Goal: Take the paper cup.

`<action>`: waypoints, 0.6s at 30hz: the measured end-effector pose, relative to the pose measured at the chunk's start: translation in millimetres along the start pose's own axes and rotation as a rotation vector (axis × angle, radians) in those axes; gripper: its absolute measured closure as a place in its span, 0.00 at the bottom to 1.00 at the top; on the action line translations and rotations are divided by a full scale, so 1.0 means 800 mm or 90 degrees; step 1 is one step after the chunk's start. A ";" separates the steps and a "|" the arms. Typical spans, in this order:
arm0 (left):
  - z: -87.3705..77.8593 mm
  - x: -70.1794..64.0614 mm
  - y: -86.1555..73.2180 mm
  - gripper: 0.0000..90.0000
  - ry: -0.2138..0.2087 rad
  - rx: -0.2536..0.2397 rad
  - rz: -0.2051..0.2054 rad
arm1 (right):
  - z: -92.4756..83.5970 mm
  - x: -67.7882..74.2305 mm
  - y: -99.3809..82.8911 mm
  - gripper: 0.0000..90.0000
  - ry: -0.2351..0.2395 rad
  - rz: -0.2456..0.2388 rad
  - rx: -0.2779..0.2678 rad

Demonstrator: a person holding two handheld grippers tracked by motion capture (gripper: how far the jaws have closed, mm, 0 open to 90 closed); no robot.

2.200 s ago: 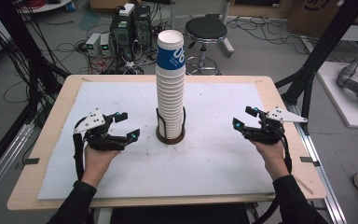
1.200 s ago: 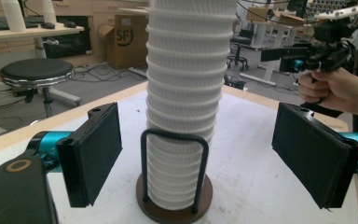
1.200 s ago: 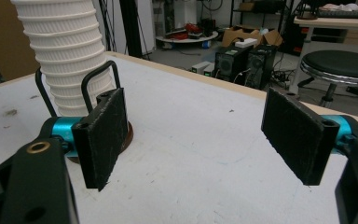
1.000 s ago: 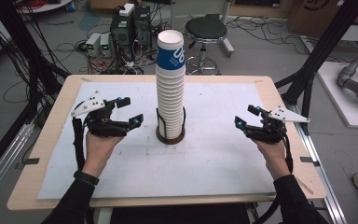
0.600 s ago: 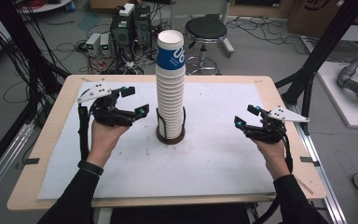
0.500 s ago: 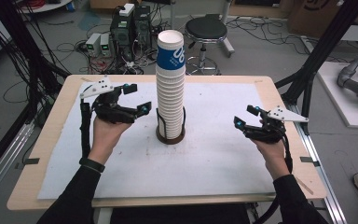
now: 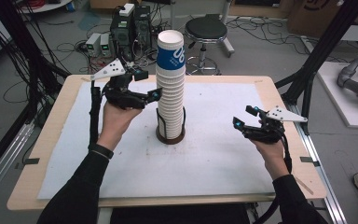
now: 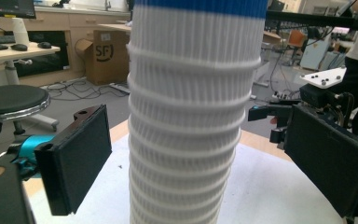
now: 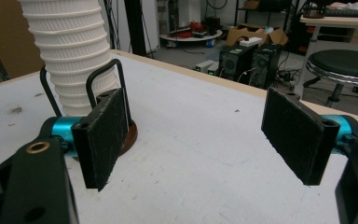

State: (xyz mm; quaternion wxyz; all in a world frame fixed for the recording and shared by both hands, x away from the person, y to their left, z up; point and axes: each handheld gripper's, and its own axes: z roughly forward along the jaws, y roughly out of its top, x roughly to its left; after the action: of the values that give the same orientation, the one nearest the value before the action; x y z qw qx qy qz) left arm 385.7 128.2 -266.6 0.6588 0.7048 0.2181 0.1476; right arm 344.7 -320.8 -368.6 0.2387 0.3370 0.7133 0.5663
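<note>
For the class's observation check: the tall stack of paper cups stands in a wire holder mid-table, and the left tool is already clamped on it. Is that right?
Not quite. The left tool is open: its pads stand clear of the cup stack on both sides, as the left gripper view shows. The stack does stand in the wire holder mid-table.

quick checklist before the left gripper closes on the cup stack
1. Left gripper open wide enough: ok, its jaws have just been opening and now stand either side of the cup stack with gaps.
2. Stack centred between the pads: ok, roughly midway in the left gripper view.
3. Pads clear of the cups: ok, no contact seen.
4. Stack seated in its wire holder: ok, though the upper cups lean slightly.
5. Grip height singles out the top cup: cannot tell, the jaws sit beside ribbed cups below the blue band.
6. Right gripper out of the way: ok, open and apart on the far side.
</note>
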 end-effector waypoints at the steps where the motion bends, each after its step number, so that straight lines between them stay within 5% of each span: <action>1: 0.003 0.000 0.003 0.08 -0.002 0.003 0.002 | 0.000 0.000 0.000 0.26 0.000 0.001 0.000; 12: 0.031 0.009 0.010 0.08 -0.006 0.028 0.001 | 0.001 0.001 0.000 0.25 0.003 0.000 0.000; 18: 0.038 0.012 0.008 0.08 -0.027 0.013 -0.007 | 0.002 0.001 0.000 0.25 0.006 -0.004 -0.001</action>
State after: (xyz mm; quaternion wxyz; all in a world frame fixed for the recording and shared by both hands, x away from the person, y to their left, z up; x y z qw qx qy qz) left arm 409.8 106.2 -263.7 0.6567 0.7133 0.2096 0.1263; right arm 345.2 -318.7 -368.9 0.2376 0.3322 0.7148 0.5677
